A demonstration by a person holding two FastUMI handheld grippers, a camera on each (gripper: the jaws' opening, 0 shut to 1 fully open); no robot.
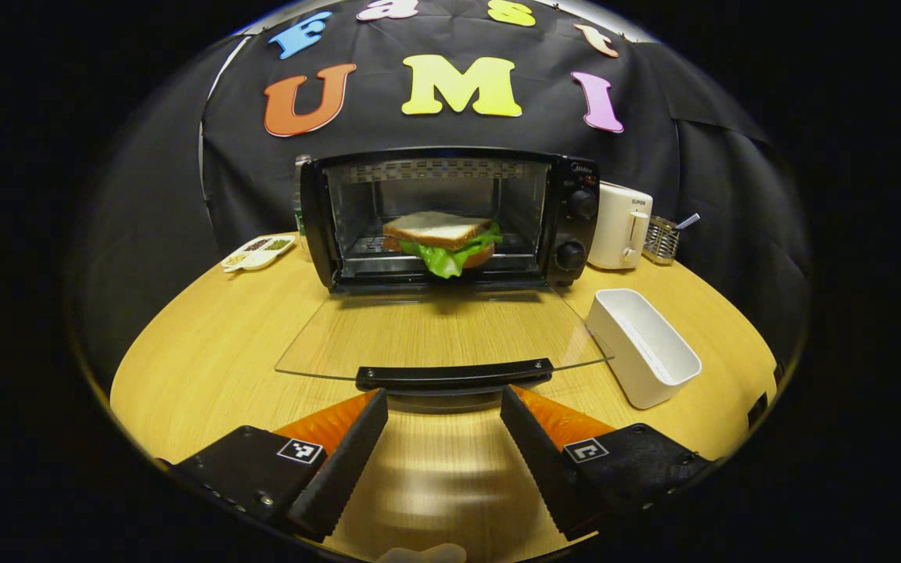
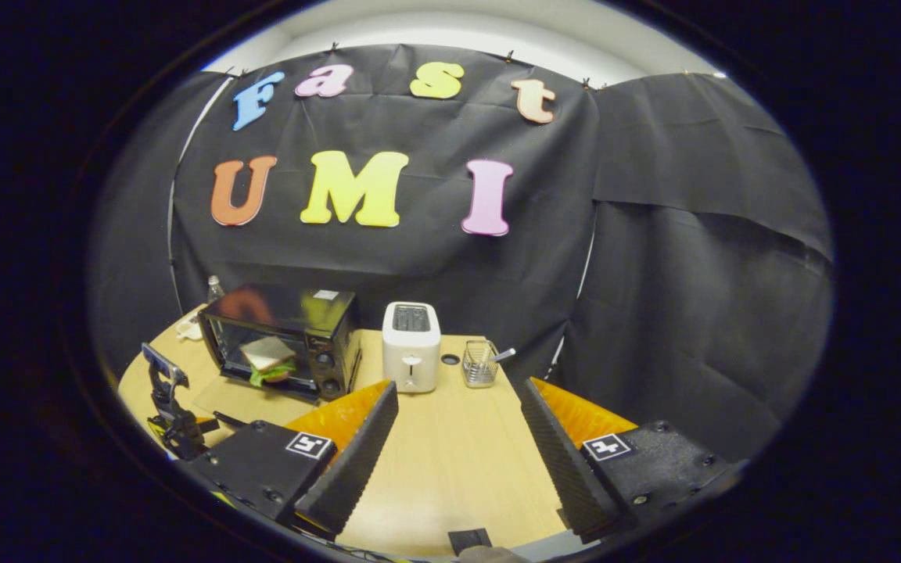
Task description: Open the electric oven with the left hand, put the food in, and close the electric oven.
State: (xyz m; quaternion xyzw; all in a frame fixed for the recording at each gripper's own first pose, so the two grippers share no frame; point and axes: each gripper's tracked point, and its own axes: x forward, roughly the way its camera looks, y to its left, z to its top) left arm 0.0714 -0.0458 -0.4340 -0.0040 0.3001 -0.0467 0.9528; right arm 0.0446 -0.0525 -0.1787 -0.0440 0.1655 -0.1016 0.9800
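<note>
Facing oven door handle [image 1: 454, 375] | left hand-held gripper [image 1: 444, 407] spread | sandwich [image 1: 443, 241] inside

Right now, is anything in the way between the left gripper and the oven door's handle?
Nothing visible. The left hand-held gripper is open, right before the door handle, with bare table between. The white container sits off to one side.

Faint brand marks on oven [image 1: 450, 219] and toaster [image 1: 620, 225], unreadable.
</note>
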